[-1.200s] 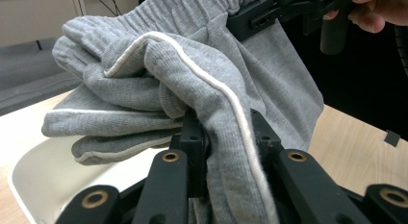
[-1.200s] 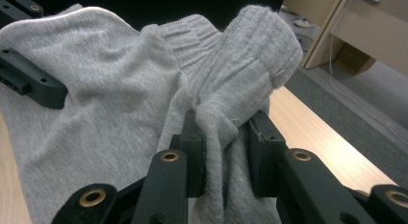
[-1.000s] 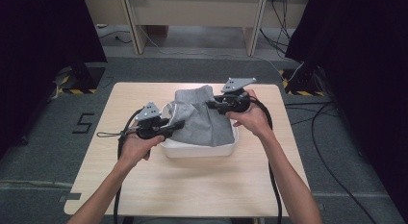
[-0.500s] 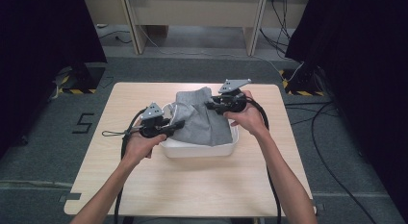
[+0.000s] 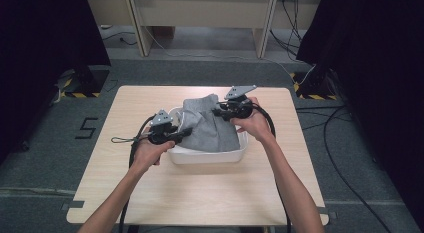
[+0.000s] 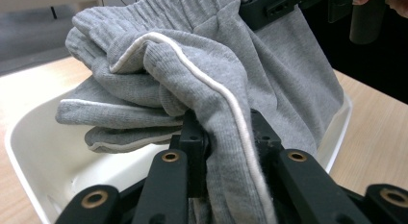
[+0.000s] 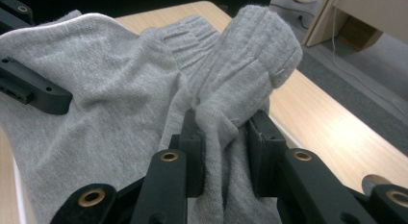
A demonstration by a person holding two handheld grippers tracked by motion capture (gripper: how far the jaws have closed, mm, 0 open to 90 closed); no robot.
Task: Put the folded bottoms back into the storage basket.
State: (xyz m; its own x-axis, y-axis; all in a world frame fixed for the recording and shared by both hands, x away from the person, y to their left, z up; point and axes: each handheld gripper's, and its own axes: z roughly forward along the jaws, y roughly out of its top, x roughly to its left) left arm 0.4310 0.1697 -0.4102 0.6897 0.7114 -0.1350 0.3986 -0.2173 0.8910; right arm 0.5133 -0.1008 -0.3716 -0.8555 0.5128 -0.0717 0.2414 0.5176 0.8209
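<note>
Over white tub (image 5: 210,155) mid-table: grey garment (image 5: 210,128) spans left-near to right-far; left tongs (image 5: 186,133) clamp piped edge, right tongs (image 5: 217,112) clamp ribbed cuff.

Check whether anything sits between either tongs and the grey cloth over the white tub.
Nothing visible does. The left tongs and the right tongs each already pinch a fold of the grey cloth directly, above the white tub.

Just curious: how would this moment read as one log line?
left gripper: shut on grey garment | right gripper: shut on garment | garment over white tub
</note>
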